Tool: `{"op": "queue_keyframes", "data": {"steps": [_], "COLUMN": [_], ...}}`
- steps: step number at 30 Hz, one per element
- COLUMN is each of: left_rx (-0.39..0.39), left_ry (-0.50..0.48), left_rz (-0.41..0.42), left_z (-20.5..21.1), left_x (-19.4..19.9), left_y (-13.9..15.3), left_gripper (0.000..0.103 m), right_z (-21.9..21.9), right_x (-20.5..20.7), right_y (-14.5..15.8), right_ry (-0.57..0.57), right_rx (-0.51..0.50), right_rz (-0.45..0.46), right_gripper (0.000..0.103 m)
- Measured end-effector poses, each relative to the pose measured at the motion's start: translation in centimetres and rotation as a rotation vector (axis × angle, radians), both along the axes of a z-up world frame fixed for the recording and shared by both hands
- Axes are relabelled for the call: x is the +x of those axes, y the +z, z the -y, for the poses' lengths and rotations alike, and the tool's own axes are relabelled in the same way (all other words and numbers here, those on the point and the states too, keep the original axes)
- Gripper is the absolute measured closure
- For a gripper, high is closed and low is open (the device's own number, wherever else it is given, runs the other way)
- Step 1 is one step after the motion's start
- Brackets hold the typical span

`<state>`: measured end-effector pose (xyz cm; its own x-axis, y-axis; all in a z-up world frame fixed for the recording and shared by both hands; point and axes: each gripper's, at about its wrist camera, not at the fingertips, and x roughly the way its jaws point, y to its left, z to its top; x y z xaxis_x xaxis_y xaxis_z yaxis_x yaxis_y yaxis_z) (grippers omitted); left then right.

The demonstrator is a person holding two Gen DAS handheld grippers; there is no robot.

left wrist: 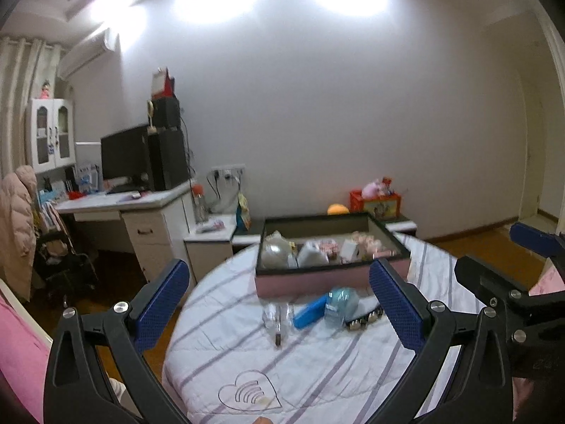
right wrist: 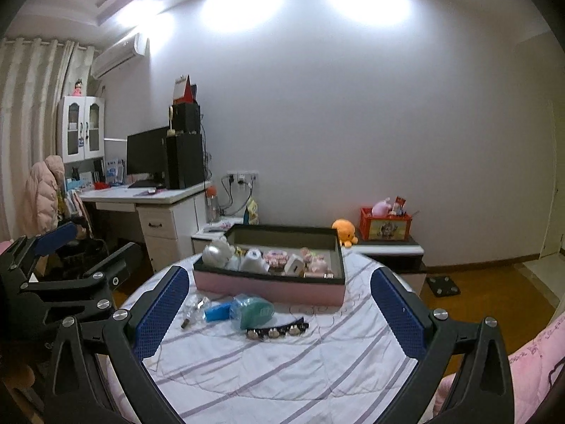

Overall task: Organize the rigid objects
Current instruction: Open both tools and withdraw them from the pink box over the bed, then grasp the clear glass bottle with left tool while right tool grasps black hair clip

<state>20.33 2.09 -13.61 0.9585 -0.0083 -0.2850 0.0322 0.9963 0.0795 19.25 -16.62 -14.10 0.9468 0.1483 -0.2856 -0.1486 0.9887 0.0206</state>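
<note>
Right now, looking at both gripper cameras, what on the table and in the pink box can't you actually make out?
- Pink box contents: left wrist view motion-blurred; right wrist view too small to identify.
- Clear item nearest the left gripper: transparent and blurred, so its shape is unclear.
- Box's right end: hidden in the left wrist view by one of the left gripper's fingers.
- Studded black strip: studs too small for detail.
- Table near edge: cut off by both frames.

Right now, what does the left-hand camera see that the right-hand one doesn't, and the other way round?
Only the left view shows the heart drawing on the sheet. Only the right view shows the black scale on the floor and the whole orange plush toy. Both show the pink box, the blue case, the clear bottle, the dark strip with round studs and the open grippers.
</note>
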Motion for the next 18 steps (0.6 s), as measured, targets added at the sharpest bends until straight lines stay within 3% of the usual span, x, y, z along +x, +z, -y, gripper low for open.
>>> {"op": "queue_keyframes", "data": {"steps": [6,18], "left_rx": [0.037,-0.002], "left_ry": [0.016,0.061], "left_rz": [-0.116,-0.321], "left_z": [0.3,-2.6], "left_x": [3.0,8.3], "left_y": [-3.4,-9.2], "left_gripper": [0.0,0.0], "right_z": [0.2,-1.5], "right_x": [3.4,12.7], "right_y": [-3.3,-10.6], "right_ry": [-0.002,0.011], "right_rx": [0.002,-0.026], "right_rz": [-0.119,-0.468], "right_gripper": [0.0,0.0]}}
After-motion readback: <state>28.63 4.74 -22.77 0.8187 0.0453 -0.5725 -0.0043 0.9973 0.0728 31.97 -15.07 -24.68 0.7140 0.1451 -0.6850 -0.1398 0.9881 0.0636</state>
